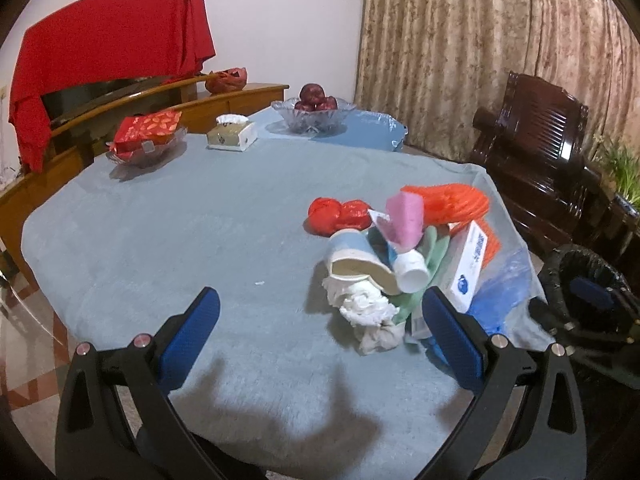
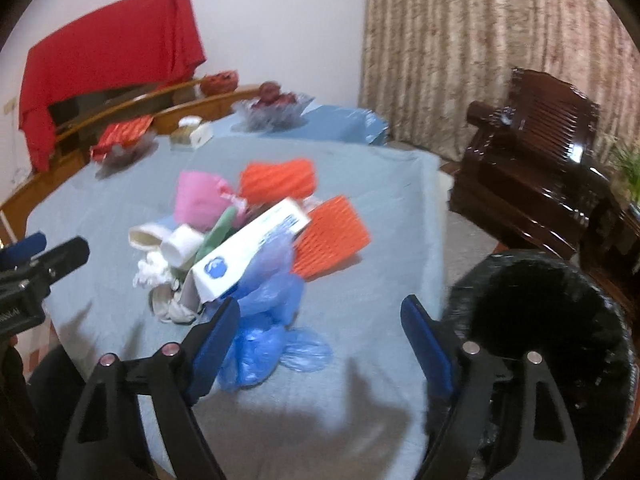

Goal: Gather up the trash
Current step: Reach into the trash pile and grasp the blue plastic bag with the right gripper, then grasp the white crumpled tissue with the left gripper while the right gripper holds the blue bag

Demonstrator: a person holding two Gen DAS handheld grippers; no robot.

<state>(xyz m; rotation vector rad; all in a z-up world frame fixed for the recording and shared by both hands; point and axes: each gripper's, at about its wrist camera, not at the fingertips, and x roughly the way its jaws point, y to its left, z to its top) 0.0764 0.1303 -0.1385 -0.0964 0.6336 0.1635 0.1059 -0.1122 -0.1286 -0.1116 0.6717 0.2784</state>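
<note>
A pile of trash lies on the blue tablecloth [image 1: 160, 240]: a paper cup [image 1: 360, 264], crumpled white tissue [image 1: 366, 308], a white box with blue print [image 1: 468, 268], pink paper [image 1: 404, 216], orange netting [image 1: 452, 200], a red bag [image 1: 338, 216] and a blue plastic bag [image 2: 268, 320]. My left gripper [image 1: 320, 328] is open and empty, just in front of the tissue. My right gripper [image 2: 320, 332] is open and empty, its left finger beside the blue bag. A bin with a black liner [image 2: 548, 340] stands at the table's right edge.
At the table's far side stand a glass fruit bowl [image 1: 312, 114], a tissue box [image 1: 232, 134] and a dish with a red packet [image 1: 146, 136]. A dark wooden armchair [image 1: 536, 140] stands to the right. A wooden sideboard [image 1: 120, 108] runs behind.
</note>
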